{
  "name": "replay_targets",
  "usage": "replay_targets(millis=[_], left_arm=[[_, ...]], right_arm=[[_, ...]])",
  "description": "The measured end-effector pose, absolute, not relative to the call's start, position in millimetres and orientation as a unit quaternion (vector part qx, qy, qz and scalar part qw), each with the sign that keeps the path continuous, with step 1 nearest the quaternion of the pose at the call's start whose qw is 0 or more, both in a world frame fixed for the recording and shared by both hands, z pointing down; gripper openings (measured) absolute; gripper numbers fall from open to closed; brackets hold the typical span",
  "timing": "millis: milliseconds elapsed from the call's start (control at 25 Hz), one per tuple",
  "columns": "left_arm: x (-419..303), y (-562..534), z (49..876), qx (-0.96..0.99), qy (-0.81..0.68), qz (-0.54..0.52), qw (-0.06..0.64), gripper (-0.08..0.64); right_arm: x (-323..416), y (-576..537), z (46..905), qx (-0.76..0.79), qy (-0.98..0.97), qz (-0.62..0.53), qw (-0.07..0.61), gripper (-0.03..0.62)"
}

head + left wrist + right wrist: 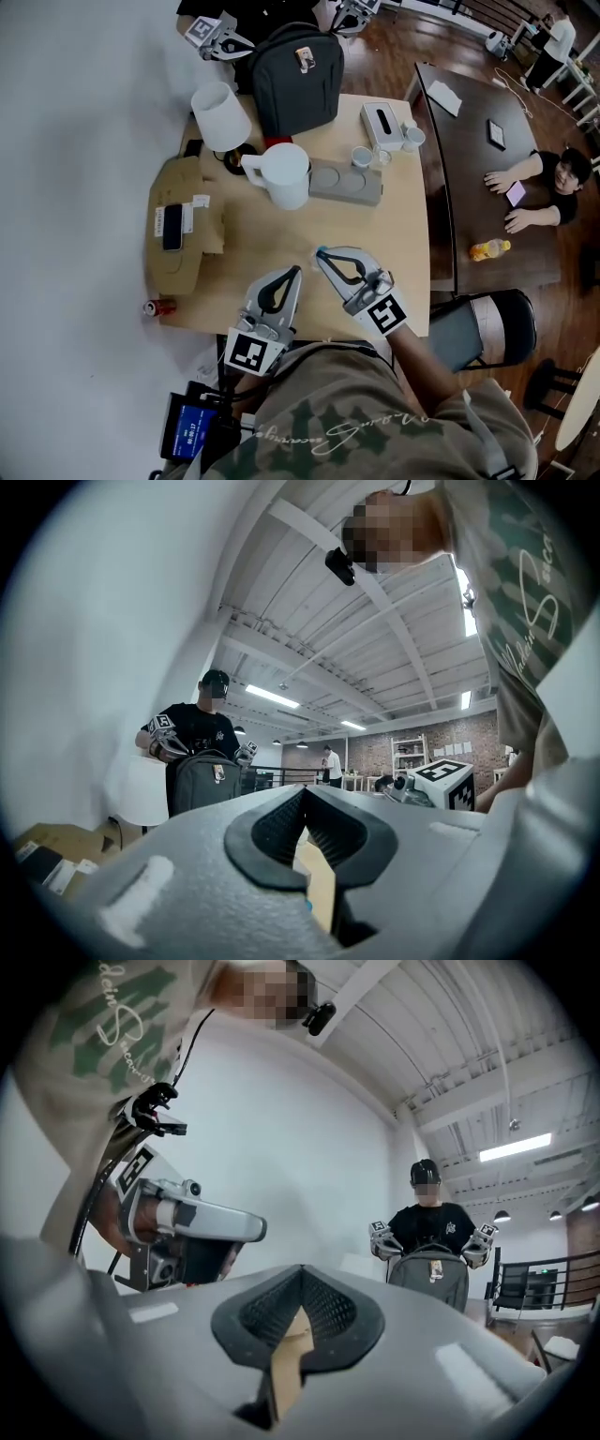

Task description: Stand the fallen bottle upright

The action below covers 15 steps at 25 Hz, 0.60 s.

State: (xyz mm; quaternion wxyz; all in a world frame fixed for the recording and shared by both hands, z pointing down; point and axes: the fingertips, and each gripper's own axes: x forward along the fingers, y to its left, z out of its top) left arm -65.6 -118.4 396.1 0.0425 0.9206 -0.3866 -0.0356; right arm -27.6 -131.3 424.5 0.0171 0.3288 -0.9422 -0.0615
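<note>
A white jug with a handle stands upright near the middle of the light wooden table. A small yellow bottle lies on its side on the dark table to the right, far from both grippers. My left gripper and right gripper hover side by side above the table's near edge, pointing level. The jaws of each meet at the tips with nothing between them. Neither gripper touches any object.
Behind the jug are a dark backpack, a white lampshade, a tissue box, small cups and a grey tray. A tan bag lies at left, a red can below it. A person sits at the dark table; another person's grippers hold the backpack.
</note>
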Motion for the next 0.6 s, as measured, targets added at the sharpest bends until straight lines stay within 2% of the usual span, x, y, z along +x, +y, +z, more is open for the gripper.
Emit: replay_targets(millis=[480, 600], left_arm=[[-97, -133, 392, 0.924, -0.372, -0.063, 0.056, 0.002], [-110, -140, 394, 0.925, -0.368, -0.074, 0.062, 0.002]], right_arm=[[-58, -136, 389, 0.371, -0.928, -0.035, -0.005, 0.003], [-67, -136, 393, 0.38, -0.924, -0.032, 0.012, 0.003]])
